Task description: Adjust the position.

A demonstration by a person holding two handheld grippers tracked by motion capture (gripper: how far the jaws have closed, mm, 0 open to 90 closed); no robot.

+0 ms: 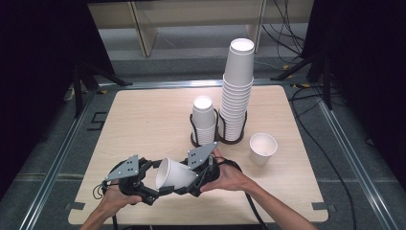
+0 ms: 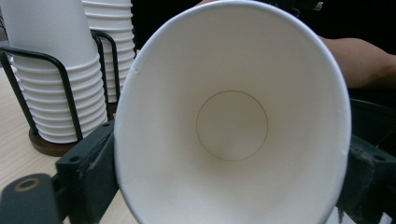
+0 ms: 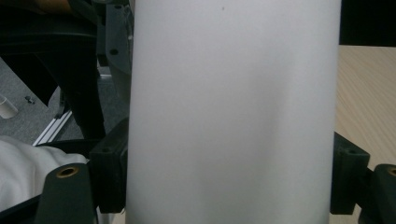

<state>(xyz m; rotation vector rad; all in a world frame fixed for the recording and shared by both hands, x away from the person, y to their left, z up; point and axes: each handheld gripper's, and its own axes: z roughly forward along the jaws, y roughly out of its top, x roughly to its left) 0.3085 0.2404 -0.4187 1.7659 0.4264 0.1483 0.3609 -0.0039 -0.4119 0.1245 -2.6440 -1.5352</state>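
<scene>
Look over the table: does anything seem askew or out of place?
The tall stack leans slightly, its top cup tilted off the column. One cup stands loose beside the holder. Another cup lies on its side between both tools. Nothing looks spilled or damaged.

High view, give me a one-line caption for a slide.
Two hand-held grippers, left gripper and right gripper, hold one paper cup on its side between them, near two cup stacks.
</scene>
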